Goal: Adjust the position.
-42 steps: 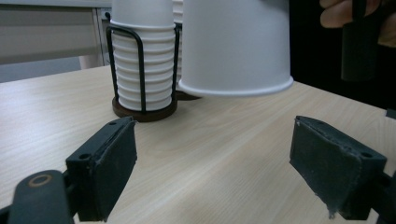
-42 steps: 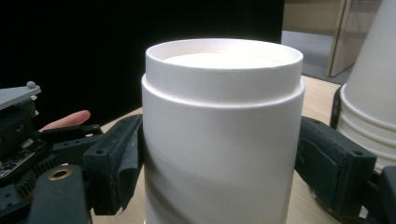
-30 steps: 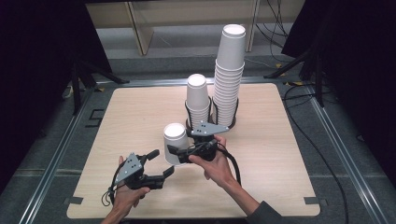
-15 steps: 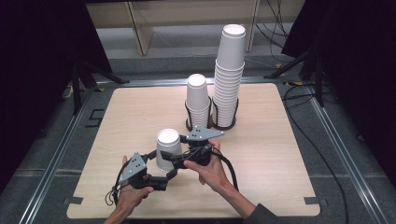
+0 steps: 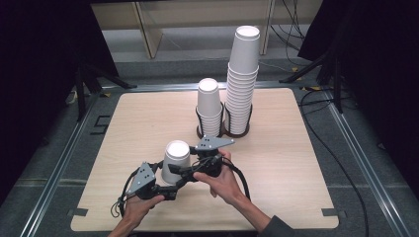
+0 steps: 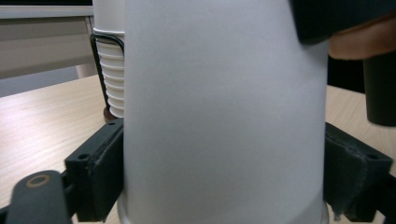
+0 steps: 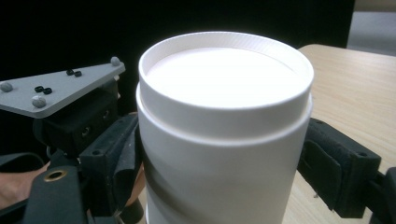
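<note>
Two stacks (image 5: 242, 84) (high view) behind cup (image 5: 175, 162).

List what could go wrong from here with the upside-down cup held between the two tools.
1. Both tools, the left tool low and the right tool near the top, press the paper cup; the thin wall could crush.
2. If nested cups are being pulled apart, a slip could jerk the hands.
3. A jerk forward could topple the tall stack in its holder.
</note>
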Demonstrator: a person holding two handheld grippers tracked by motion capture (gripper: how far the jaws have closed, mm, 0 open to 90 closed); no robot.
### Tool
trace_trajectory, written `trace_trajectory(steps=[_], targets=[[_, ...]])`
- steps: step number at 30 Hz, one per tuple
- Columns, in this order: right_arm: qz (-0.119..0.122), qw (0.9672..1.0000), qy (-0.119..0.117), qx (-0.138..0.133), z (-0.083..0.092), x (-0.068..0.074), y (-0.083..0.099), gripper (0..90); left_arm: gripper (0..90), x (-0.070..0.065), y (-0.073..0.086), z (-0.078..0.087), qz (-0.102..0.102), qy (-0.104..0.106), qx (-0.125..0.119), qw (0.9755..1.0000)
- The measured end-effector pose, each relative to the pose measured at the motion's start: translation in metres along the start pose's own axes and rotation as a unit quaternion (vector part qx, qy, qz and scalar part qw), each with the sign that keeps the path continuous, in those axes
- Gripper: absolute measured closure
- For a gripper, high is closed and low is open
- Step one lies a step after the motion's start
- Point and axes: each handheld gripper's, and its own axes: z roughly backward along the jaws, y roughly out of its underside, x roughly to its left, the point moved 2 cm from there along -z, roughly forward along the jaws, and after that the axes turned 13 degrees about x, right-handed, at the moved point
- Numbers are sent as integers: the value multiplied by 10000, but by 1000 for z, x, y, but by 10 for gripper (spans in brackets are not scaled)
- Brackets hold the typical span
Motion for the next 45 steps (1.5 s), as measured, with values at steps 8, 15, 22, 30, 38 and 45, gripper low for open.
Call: trace_trajectory(steps=[8, 15, 22, 30, 38, 45], targets=[[412, 9972, -68, 621, 21, -9, -6, 173, 182, 1, 0, 2, -542, -90, 285, 9981], [829, 9921, -111, 934, 30, -13, -9, 167, 184, -6, 2, -1, -864, -27, 701, 9938], [861, 9871, -18, 1352, 31, -10, -6, 166, 185, -9, 3, 0, -1067, 16, 1071, 9885], [902, 9836, -112, 1558, 26, -8, -3, 165, 187, -12, 3, 1, -1288, 115, 1293, 9831], [911, 9802, -193, 1748, 20, -8, 1, 174, 187, -15, 4, 0, -1476, 175, 1409, 9788], [843, 9792, -337, 1816, 19, -10, 3, 212, 183, -15, 5, 0, -1559, 165, 1407, 9776]])
